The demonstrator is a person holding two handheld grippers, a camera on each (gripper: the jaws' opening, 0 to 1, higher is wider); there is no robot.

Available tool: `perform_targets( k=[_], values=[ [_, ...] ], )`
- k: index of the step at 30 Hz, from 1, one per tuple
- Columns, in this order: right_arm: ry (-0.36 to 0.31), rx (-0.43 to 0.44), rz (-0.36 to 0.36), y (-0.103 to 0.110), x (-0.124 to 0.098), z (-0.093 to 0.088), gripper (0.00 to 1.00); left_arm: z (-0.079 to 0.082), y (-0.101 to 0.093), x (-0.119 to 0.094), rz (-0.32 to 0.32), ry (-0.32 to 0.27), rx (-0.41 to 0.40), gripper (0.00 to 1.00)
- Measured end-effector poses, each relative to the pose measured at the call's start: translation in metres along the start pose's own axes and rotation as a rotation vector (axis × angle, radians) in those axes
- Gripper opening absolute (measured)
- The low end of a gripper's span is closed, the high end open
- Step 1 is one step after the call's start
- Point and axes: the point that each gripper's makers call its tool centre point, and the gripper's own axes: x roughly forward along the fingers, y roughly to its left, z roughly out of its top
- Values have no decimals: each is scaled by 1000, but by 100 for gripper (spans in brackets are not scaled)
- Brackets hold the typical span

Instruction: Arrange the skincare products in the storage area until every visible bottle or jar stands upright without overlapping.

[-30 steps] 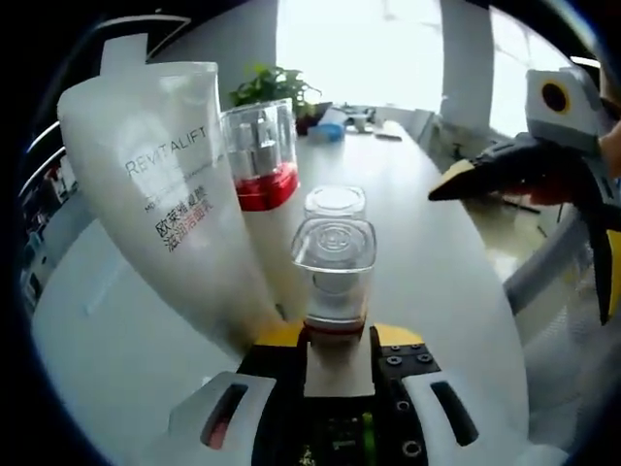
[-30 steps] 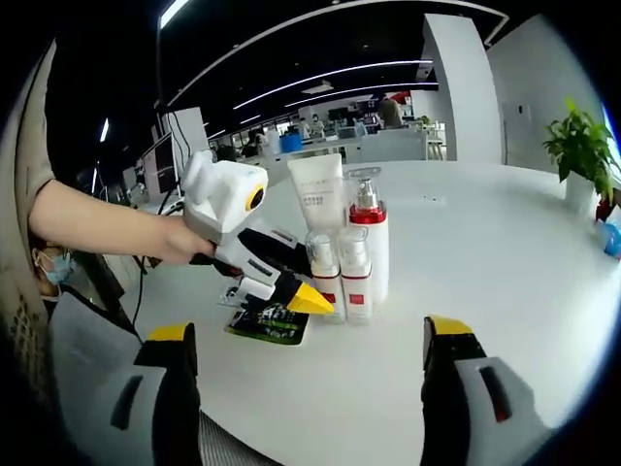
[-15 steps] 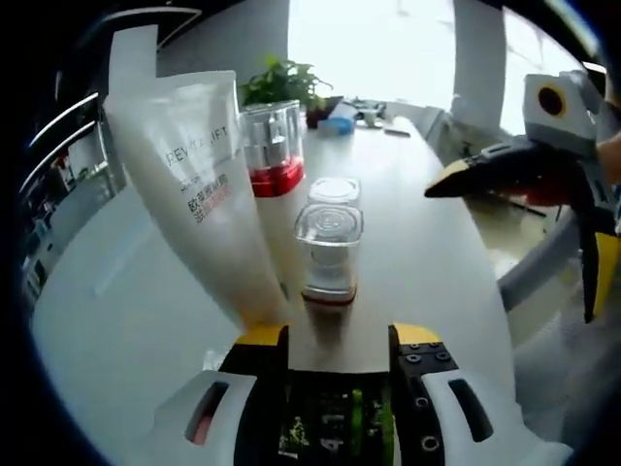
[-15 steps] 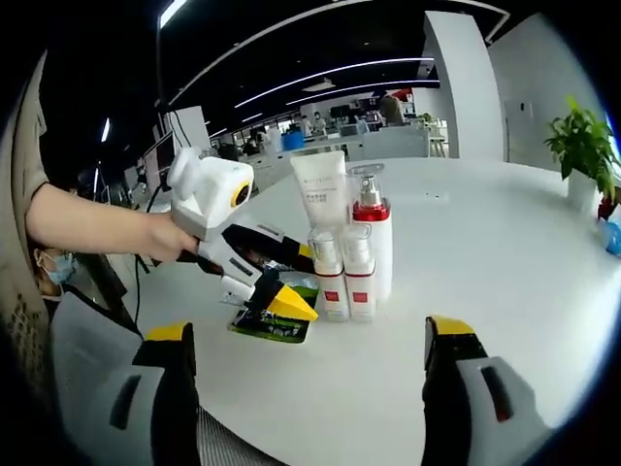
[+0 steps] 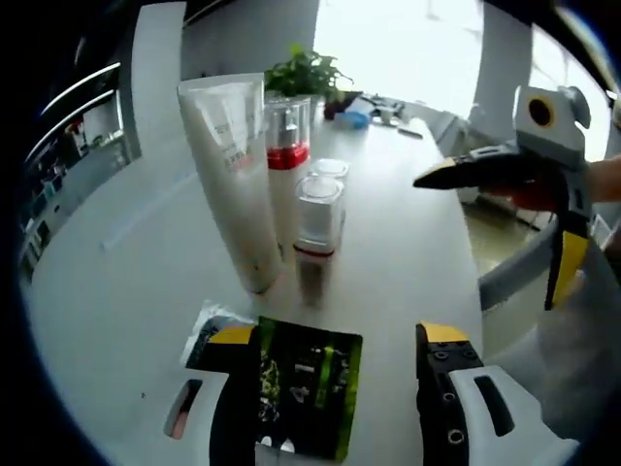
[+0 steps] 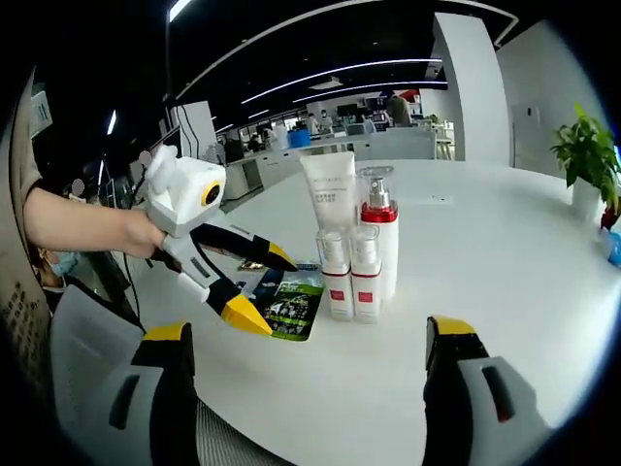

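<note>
White table [image 6: 505, 262] holds four upright bottles [image 6: 352, 250] and one sachet [image 6: 291, 303].

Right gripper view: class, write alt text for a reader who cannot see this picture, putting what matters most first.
Four skincare products stand upright together on a white table: a white tube, a red-collared pump bottle and two small bottles in front. To their left, a person's hand holds the left gripper, open, above a green sachet lying flat; the right gripper frames the foreground, open and empty.
</note>
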Motion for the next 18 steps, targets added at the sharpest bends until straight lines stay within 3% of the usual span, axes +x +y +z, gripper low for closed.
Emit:
perform_targets(
  k=[6, 18],
  values=[
    [10, -11, 9, 4, -1, -1, 99, -10, -1, -16, 17, 14, -86, 69],
    [15, -45, 51, 18, -2, 0, 99, -26, -5, -54, 96, -18, -201, 82]
  ],
)
